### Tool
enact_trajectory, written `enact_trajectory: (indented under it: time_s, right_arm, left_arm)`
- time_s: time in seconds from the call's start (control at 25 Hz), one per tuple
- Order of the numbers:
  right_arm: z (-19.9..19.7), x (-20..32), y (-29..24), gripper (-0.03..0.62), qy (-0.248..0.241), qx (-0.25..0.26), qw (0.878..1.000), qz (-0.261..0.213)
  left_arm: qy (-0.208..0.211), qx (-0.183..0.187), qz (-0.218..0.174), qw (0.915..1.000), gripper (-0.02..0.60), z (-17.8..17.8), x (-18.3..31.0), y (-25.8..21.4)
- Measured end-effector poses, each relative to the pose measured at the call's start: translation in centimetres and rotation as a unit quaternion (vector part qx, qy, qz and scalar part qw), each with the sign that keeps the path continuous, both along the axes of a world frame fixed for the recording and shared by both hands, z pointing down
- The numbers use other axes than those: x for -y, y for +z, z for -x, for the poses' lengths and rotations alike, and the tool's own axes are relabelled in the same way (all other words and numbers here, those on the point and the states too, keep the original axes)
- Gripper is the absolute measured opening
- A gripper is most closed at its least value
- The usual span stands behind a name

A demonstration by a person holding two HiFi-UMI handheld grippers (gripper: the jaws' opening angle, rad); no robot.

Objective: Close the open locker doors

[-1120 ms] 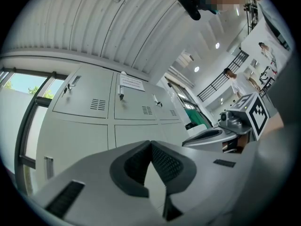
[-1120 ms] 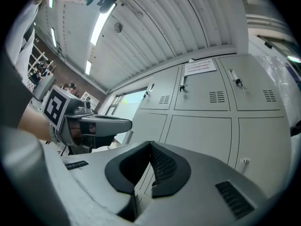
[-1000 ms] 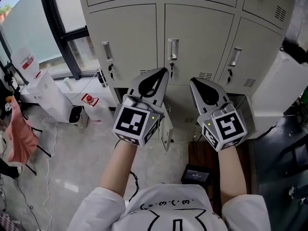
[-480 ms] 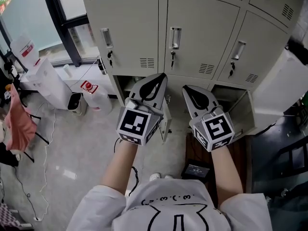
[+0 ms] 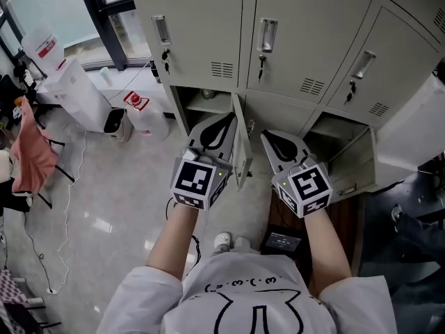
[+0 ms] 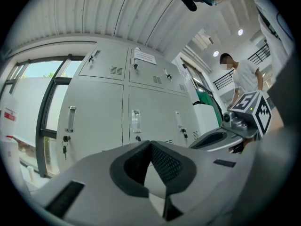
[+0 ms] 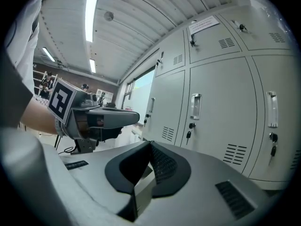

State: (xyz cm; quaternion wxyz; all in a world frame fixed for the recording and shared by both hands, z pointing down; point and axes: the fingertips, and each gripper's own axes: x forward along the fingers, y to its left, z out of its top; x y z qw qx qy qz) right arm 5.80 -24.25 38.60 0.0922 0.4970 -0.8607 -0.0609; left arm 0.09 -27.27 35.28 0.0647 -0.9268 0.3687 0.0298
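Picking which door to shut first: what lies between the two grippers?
In the head view, an open bottom-row locker door, seen edge-on, shows in the gap between the left gripper and the right gripper.

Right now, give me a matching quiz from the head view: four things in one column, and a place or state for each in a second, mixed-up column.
Things:
1. left tool
2. bottom locker door between the tools
3. pink cloth
4. white jug

Places or states:
A. swung open
B. at the far left edge
C. shut, holding nothing
D. on the floor left of the lockers

Pairs: 1-C, 2-A, 3-B, 4-D
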Motion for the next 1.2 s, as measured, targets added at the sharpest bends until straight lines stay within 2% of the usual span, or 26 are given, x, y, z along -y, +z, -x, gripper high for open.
enact_trajectory:
  time_s: [0.44,0.72,0.88,1.2]
  right_arm:
    - [0.0,-0.7,7.5,0.015,-0.024,0.013,0.995,0.098]
    - [-0.3,-1.2,10.5,0.017,-0.037,0.021,0.99,0.138]
    - [-0.1,-1.1,12.1,0.055,-0.049,0.019,0.985,0.162]
    - [0.9,-0.3,15.0,0.056,-0.047,0.007,0.979,0.198]
  left_arm:
    - [-0.044,0.018,0.064,0.9968,0.018,0.9,-0.5,5.6]
    - [-0.059,0.03,0.092,0.9936,0.018,1.2,-1.0,8.0]
    - [-0.067,0.033,0.102,0.992,0.018,1.5,-1.0,8.9]
    - [-0.077,0.037,0.122,0.9889,0.018,2.9,-0.8,10.5]
